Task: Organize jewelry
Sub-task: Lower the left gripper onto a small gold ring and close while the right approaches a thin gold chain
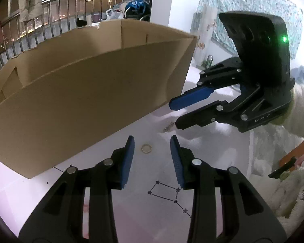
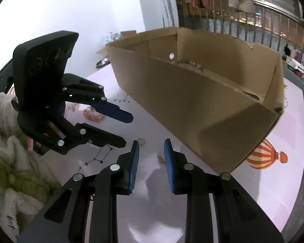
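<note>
We hold both tongs low over a pale pink tabletop (image 1: 131, 212), pointed down at a slant, with a large cardboard box (image 1: 81, 85) standing on the table just beyond them. Our left gripper (image 1: 152, 151) has its blue-padded jaws apart with nothing between the pads; a small gold ring (image 1: 146, 148) lies flat on the table in the gap ahead of its tips, nearer the left pad and touching neither. Our right gripper (image 2: 151, 158) is also parted and empty; a thin chain-like piece (image 2: 160, 159) lies on the table between its fingertips, just inside the right-hand pad, though we cannot tell whether the pad touches it. From the left wrist view the right gripper (image 1: 175, 113) reaches in from the right, its tips close to the box's near corner, with a small tangle of jewelry (image 1: 169, 127) on the table just below them. From the right wrist view the left gripper (image 2: 127, 129) comes in from the left, and a pinkish beaded piece (image 2: 92, 116) lies beneath its upper finger. Inside the box a beaded strand (image 2: 189, 63) rests along the far wall. A printed hot-air balloon (image 2: 265, 157) shows on the tabletop right of our right gripper, below the box's corner.
</note>
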Available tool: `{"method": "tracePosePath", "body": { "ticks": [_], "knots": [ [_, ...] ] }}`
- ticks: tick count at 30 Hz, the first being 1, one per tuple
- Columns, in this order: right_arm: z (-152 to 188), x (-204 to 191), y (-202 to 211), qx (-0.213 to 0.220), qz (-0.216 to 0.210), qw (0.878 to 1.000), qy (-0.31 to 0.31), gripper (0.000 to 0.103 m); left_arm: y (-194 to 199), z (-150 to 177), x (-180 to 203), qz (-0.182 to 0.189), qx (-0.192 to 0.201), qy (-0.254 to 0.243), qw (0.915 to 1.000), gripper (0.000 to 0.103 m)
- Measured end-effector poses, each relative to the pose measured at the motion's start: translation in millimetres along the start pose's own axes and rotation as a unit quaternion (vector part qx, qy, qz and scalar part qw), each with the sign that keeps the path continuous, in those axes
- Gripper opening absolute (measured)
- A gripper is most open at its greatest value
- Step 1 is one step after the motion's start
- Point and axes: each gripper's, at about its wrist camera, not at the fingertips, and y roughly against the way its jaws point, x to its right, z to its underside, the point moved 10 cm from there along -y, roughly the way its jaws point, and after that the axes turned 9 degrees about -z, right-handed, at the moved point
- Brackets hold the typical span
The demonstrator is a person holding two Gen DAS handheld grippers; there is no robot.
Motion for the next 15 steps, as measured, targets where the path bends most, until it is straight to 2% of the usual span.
{"method": "tracePosePath", "body": {
  "ticks": [6, 15],
  "knots": [
    [5, 2, -9, -0.015, -0.014, 1.0, 0.008, 0.025, -10, 3, 1, -0.007, -0.014, -0.008, 0.9998, 0.034],
    [6, 7, -19, -0.025, -0.02, 0.999, 0.011, 0.021, -18, 9, -3, -0.016, -0.03, -0.014, 0.9993, 0.019]
  ]
}}
